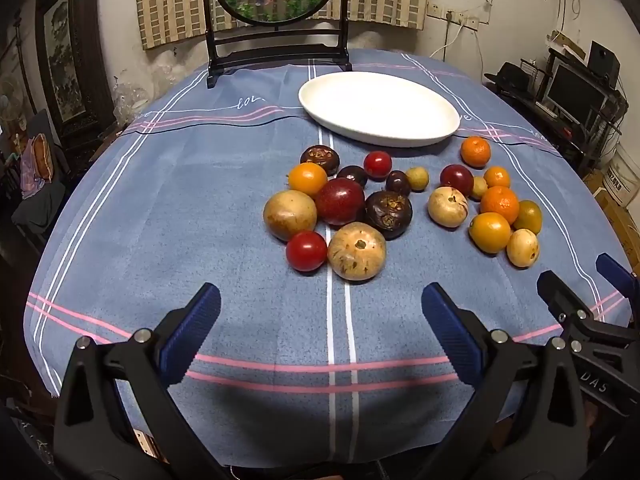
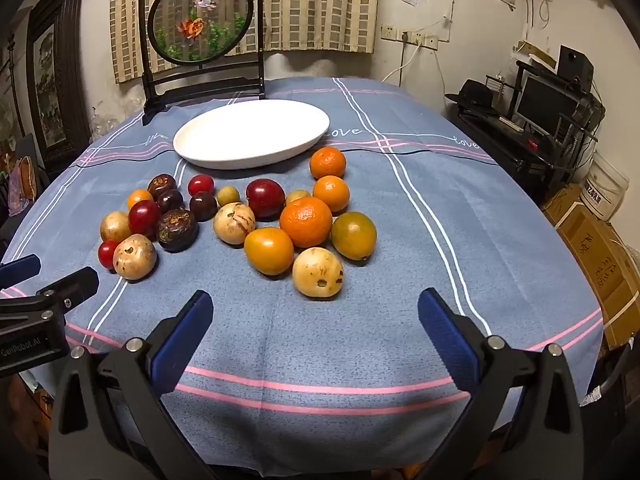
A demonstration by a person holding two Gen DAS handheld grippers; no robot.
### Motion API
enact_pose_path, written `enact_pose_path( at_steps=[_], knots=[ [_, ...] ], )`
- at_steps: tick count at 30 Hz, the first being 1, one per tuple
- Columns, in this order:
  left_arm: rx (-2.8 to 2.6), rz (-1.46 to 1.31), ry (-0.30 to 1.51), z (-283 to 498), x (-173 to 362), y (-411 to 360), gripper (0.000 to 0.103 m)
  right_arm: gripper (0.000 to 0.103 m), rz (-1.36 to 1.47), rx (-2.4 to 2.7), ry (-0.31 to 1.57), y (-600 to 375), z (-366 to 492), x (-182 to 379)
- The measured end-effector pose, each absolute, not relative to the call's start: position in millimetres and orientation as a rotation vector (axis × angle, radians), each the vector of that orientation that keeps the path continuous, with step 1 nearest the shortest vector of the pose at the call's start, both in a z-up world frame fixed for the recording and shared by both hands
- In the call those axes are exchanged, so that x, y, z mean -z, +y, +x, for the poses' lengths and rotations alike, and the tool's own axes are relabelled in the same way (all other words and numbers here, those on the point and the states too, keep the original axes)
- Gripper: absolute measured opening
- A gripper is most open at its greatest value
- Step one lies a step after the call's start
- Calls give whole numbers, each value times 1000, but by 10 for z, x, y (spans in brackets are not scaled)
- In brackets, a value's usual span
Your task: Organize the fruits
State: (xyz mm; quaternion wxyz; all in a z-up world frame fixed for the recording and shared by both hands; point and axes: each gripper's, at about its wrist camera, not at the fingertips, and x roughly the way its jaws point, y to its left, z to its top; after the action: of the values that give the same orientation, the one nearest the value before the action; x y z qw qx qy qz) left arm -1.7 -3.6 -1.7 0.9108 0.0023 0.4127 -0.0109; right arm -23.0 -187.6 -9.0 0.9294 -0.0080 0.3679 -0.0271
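Many fruits lie loose on the blue tablecloth: a tan round fruit (image 1: 357,251), a red tomato (image 1: 306,251), a dark mangosteen (image 1: 388,214), an orange mandarin (image 1: 499,204). In the right wrist view the nearest are a tan fruit (image 2: 318,273), a yellow-orange fruit (image 2: 269,251) and a mandarin (image 2: 306,221). An empty white oval plate (image 1: 378,109) (image 2: 252,133) lies behind them. My left gripper (image 1: 320,300) is open and empty, just short of the left cluster. My right gripper (image 2: 316,308) is open and empty, just short of the right cluster.
A dark wooden stand with a round painted screen (image 1: 276,40) (image 2: 202,60) stands at the table's far edge behind the plate. Shelves with a monitor (image 2: 548,108) and cardboard boxes (image 2: 596,240) stand to the right of the table.
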Motion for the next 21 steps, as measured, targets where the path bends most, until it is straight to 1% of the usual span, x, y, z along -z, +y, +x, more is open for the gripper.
enact_pose_path(
  at_steps=[12,21],
  knots=[
    [13,2,864,0,53,-23,101,102,-21,52,757,-1847,-203,144],
    [-4,-2,841,-2,39,-31,101,102,-18,46,765,-1842,-181,166]
  ],
)
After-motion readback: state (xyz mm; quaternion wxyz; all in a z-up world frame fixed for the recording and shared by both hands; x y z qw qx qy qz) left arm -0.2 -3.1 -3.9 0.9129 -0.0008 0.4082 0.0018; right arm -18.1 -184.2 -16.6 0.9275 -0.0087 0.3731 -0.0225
